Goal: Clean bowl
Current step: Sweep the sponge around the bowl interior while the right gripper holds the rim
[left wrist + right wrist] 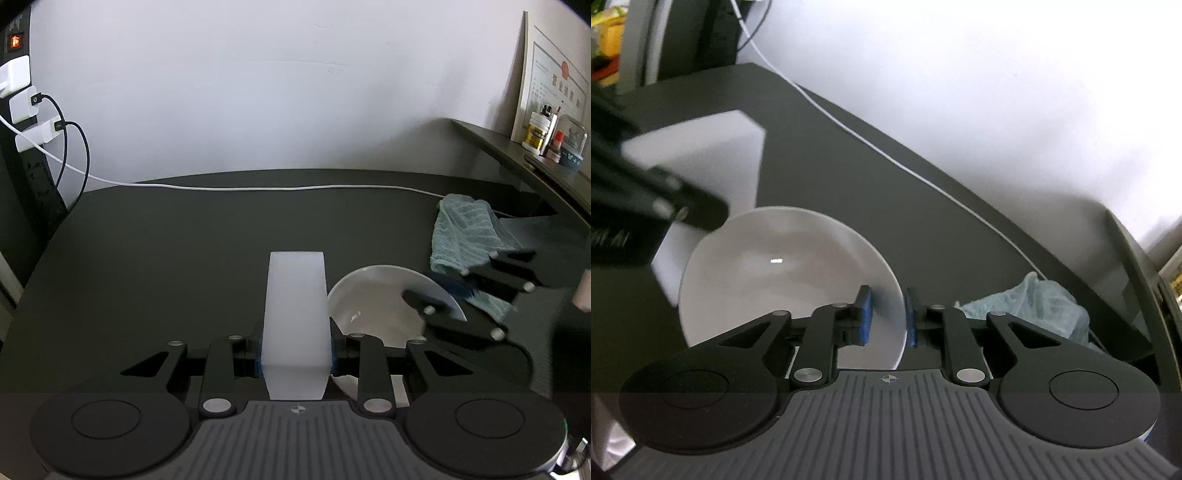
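Bowl (783,280) sits on the dark table (192,236), white and shiny inside. No dirt shows in it, but part of it is hidden.

Right gripper (888,317) has its two blue pads (865,317) on each side of the bowl's rim, one inside and one outside. They sit close to the rim with a small gap, so I cannot tell if they pinch it yet.

Left gripper (295,350) is squeezed tight on a white sponge block (295,314). The block stands up just beside the bowl, on its left. It is not in the bowl.

Cloth (465,232), pale blue, lies in a heap behind the right gripper, near the bowl.

I think the job is only starting. The tool is picked up and the bowl is being steadied. The rubbing inside the bowl is not done. Next the block needs to go into the bowl and wipe all around. The bowl may tip if the rim is held loosely.
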Demonstrator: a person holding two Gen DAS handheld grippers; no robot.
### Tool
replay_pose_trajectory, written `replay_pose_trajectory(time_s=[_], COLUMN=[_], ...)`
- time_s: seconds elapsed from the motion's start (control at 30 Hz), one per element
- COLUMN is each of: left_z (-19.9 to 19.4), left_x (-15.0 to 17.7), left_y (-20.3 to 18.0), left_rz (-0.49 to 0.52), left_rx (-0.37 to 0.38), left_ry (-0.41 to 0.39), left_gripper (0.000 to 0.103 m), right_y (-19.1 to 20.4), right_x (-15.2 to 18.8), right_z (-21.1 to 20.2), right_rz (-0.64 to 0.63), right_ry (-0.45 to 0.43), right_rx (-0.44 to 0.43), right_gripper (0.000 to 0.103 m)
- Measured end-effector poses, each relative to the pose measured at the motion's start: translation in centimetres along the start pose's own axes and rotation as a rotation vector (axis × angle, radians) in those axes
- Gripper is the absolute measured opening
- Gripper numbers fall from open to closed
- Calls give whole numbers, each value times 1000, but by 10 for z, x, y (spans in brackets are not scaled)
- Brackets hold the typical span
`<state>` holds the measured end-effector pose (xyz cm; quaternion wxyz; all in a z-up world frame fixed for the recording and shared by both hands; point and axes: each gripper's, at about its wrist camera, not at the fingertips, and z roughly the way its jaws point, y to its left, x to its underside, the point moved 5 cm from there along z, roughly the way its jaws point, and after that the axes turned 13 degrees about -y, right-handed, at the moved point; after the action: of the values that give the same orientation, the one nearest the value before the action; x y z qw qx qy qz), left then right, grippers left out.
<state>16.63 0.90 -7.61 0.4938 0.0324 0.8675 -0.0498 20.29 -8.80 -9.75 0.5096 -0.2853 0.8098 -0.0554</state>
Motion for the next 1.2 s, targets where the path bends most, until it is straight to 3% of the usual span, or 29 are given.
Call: replay_pose_trajectory(time_s=[0.07,0.2,0.33,0.47,0.5,0.53,0.57,0.63,0.73,0.93,1.2], left_z=[0,1,-2,-6,-6,-7,-7,-7,-7,1,26], left_x=[0,-1,-2,1,2,4,4,4,4,-5,-18], left_y=[-1,-1,-2,-7,-9,-11,-13,-16,-16,-5,5], left_rz=[2,4,0,2,5,12,17,28,35,15,-16], left_rx=[-2,-1,-12,-43,-50,-54,-53,-47,-29,-1,-4], left_ry=[0,-2,-3,12,15,14,13,14,15,-5,-17], left_gripper=[29,29,29,29,29,28,29,29,29,28,28], right_y=[-2,-13,-31,-37,-35,-34,-32,-28,-26,-18,-5], right_x=[-2,-1,13,21,21,20,19,16,12,9,14], right_z=[-4,-24,-28,-28,-27,-26,-23,-16,-4,7,-16], right_rz=[40,172,390,474,453,430,389,266,153,6,-50], right_ry=[1,4,132,183,181,178,168,128,68,-2,-30], right_rx=[-5,-26,-39,-57,-54,-51,-49,12,49,36,-22], right_gripper=[45,48,51,47,41,26,18,10,11,12,12])
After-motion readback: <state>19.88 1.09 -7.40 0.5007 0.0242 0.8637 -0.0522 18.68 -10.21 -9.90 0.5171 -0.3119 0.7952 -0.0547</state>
